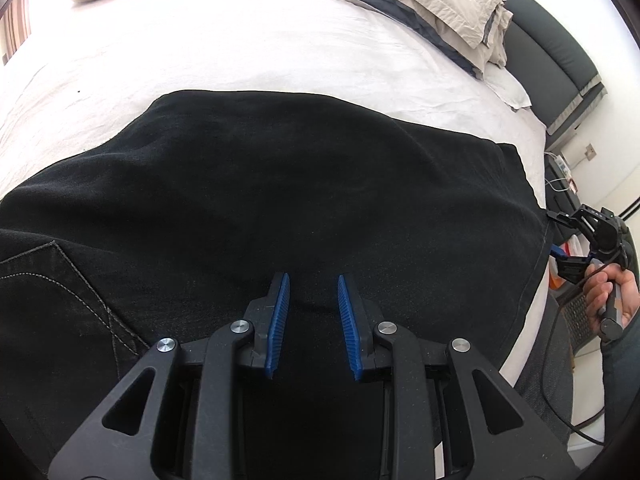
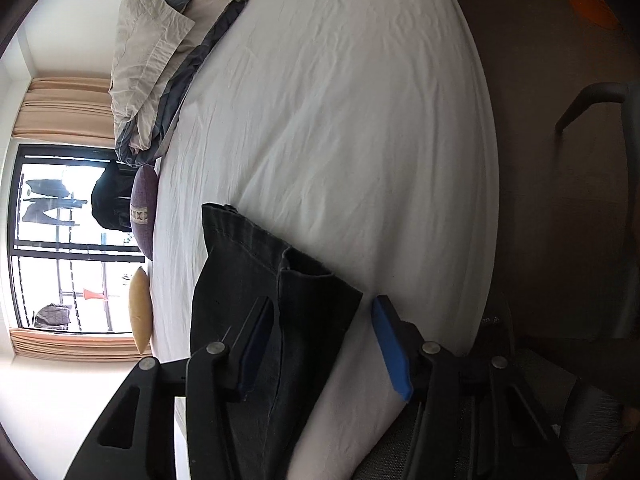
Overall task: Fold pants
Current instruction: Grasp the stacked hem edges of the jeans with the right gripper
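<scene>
Black jeans [image 1: 280, 184] lie spread across the white bed [image 1: 248, 48], with a stitched back pocket at the left. My left gripper [image 1: 312, 284] hovers over the middle of the jeans, jaws open and empty. My right gripper [image 2: 324, 312] is turned on its side at the hem end of the jeans [image 2: 256, 264], open, with the fabric edge lying between its blue pads [image 2: 390, 344]. The right gripper also shows in the left wrist view [image 1: 560, 236] at the jeans' right edge, held by a hand.
A crumpled beige and grey duvet [image 1: 440, 0] lies at the head of the bed. A purple cushion [image 2: 144, 212] and a yellow cushion [image 2: 140, 312] lie at the far side. A dark headboard [image 1: 560, 48], a bedside stand with cables and a chair [image 2: 600, 104] stand nearby.
</scene>
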Available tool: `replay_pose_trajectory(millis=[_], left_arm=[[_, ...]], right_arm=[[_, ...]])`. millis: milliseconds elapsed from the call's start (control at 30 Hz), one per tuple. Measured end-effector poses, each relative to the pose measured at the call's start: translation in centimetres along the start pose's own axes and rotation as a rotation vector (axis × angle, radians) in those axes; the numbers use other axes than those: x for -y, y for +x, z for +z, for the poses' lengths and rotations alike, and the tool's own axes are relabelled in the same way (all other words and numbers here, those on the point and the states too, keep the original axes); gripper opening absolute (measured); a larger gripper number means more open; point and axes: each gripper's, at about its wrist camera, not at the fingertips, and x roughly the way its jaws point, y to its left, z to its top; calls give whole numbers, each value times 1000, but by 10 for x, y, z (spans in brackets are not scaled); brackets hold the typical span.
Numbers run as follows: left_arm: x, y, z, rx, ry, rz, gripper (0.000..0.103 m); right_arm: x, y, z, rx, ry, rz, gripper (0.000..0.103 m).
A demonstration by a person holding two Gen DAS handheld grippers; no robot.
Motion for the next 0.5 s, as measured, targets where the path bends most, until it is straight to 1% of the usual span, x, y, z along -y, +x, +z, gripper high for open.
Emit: replay_pose_trajectory(millis=[100,133,167,267,333,433,500], left_arm=[[0,1,0,2,-1,1,24],[0,1,-1,3,-1,2,24],[0,1,-1,3,-1,3,24],[1,2,-1,3,0,6,24],[1,1,-1,4,0,6,24],[1,1,0,4,-1,4,24],[1,1,-1,5,-2,3,24]], right_arm=[[1,2,-2,-9,20,30,43],[2,3,-4,-16,32,45,39],[3,4,-4,-21,41,59,38],[6,6,-3,-22,55,71,36],[8,7,-2,-19,70,78,31],[7,6,-2,-15,61,90,23],[6,6,-3,-12,59,96,20]])
